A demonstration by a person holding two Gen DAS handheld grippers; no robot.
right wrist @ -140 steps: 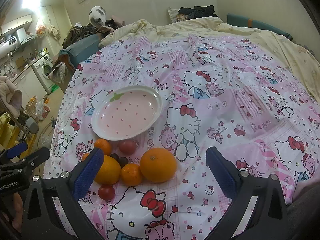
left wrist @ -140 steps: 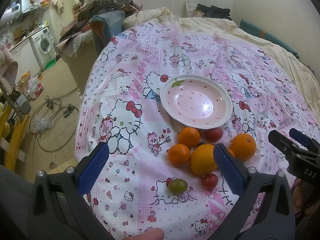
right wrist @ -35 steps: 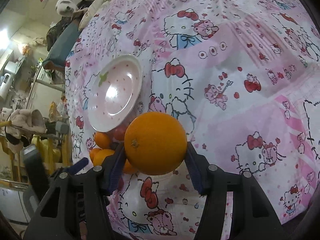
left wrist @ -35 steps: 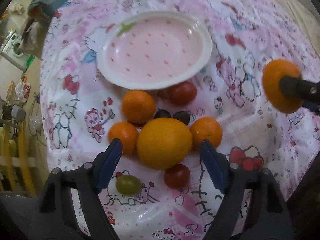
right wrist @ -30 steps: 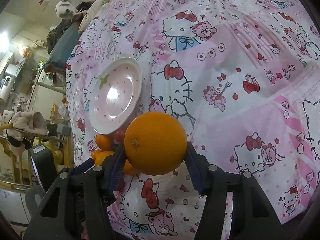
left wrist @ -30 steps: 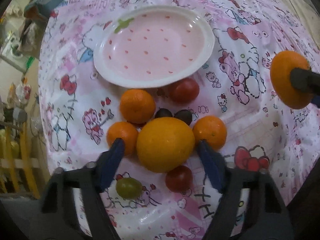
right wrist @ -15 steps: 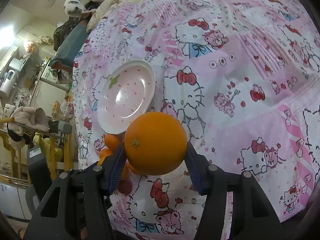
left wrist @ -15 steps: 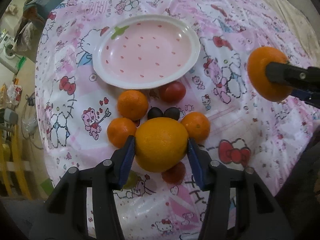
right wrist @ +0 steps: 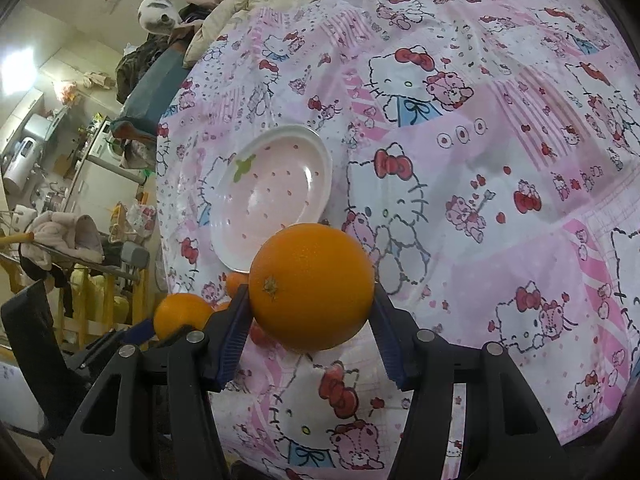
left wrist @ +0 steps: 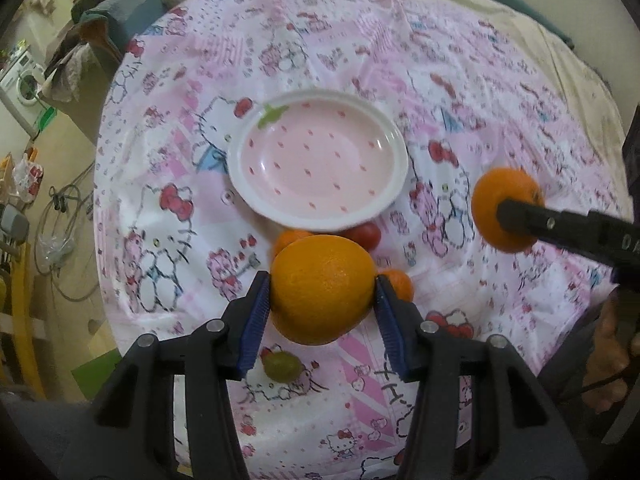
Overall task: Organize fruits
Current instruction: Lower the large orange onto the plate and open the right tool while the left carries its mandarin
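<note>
My left gripper [left wrist: 322, 290] is shut on a big yellowish orange [left wrist: 320, 280] and holds it above the Hello Kitty bedspread, just in front of the pink strawberry plate [left wrist: 320, 168]. Under and around it lie two small oranges [left wrist: 290, 238] [left wrist: 398, 284], a red tomato [left wrist: 366, 234] and a green tomato [left wrist: 282, 366]. My right gripper [right wrist: 310, 292] is shut on a deeper-coloured big orange [right wrist: 312, 284], held in the air to the right of the plate [right wrist: 272, 196]. That orange [left wrist: 500, 208] also shows in the left wrist view.
The bedspread [left wrist: 480, 80] drops off at its left edge to a floor with cables [left wrist: 60, 232] and clutter. A washing machine [left wrist: 22, 80] stands far left. A hand [left wrist: 608, 340] shows at the lower right. Rumpled bedding [right wrist: 240, 4] lies behind.
My left gripper's jaws closed on the yellowish orange and lifted it off the cloth, away from the fruits around it. The right gripper kept its orange and hardly moved.
</note>
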